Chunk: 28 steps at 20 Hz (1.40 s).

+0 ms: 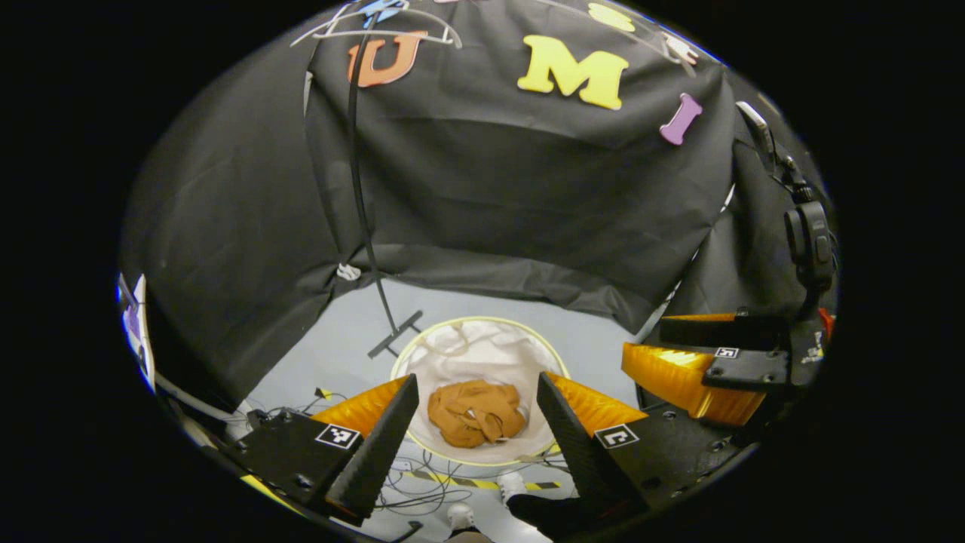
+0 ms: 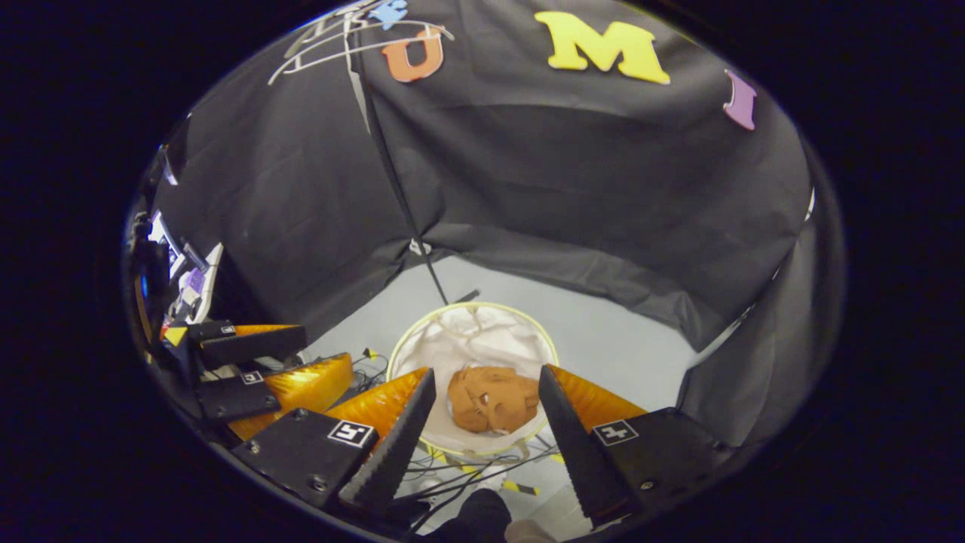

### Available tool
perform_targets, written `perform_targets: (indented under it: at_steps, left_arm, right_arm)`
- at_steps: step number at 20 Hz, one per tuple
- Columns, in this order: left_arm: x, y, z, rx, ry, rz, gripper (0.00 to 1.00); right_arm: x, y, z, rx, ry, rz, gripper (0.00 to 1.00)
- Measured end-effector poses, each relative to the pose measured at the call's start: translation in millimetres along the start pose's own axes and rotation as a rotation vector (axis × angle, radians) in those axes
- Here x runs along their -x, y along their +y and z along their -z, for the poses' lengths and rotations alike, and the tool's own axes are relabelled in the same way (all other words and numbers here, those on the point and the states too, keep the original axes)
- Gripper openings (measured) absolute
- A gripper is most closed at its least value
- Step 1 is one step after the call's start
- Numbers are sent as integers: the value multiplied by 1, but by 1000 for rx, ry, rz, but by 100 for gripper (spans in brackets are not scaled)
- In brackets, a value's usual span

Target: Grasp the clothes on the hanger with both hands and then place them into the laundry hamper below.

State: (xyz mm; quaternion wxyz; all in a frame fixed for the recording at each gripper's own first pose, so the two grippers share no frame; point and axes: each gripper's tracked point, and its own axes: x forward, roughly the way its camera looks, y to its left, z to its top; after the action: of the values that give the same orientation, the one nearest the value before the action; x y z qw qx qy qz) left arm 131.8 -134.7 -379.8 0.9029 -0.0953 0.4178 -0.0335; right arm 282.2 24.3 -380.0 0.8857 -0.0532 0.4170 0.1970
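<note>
Both grippers, left (image 1: pixel 475 422) and right (image 2: pixel 482 422), hang open and empty above the hamper (image 1: pixel 422 347), where the orange garment (image 1: pixel 476 413) lies bunched at lower centre; withdrawing straight up looks safest

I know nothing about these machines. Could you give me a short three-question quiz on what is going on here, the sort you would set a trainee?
1. True or false: the brown garment lies inside the white laundry hamper.
2. How do the jaws of the left gripper stand?
A. spread apart with nothing between the fingers
B. clamped on the garment
C. clamped on a hanger
3. Fill in: at the top of the right gripper view, the white hangers on the rack carry ____ clothes.

Key
1. True.
2. A; the right gripper stands the same way.
3. No.
</note>
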Motion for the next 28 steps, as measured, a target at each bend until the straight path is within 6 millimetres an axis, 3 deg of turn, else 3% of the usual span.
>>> perform_targets:
  at_steps: [1,4,9,10,12,16,18,20,23,26,28]
  left_arm:
    - [18,0,-11,-11,-38,12,97]
    - [84,9,-37,-67,-155,34,100]
    - [207,36,-74,-205,-373,26,97]
    - [226,42,-79,-231,-410,24,100]
    - [261,55,-96,-261,-479,3,97]
    - [311,70,-117,-227,-582,-20,92]
    - [330,76,-118,-209,-620,-53,93]
    - [353,80,-124,-190,-672,-71,94]
    - [387,92,-127,-157,-732,-116,96]
    - [403,92,-131,-144,-769,-142,98]
    - [402,88,-133,-157,-767,-144,99]
  right_arm:
    - [16,6,-11,3,-46,12,91]
    - [86,24,-40,-1,-191,60,91]
    - [207,55,-57,7,-398,149,93]
    - [230,57,-60,1,-432,158,92]
    - [272,52,-60,-12,-484,187,94]
    - [355,39,-61,-29,-582,222,98]
    - [384,44,-63,-42,-638,241,100]
    - [400,53,-67,-52,-695,229,100]
    - [423,48,-71,-91,-764,222,100]
    - [443,36,-69,-112,-817,259,98]
    - [452,33,-64,-111,-822,269,100]
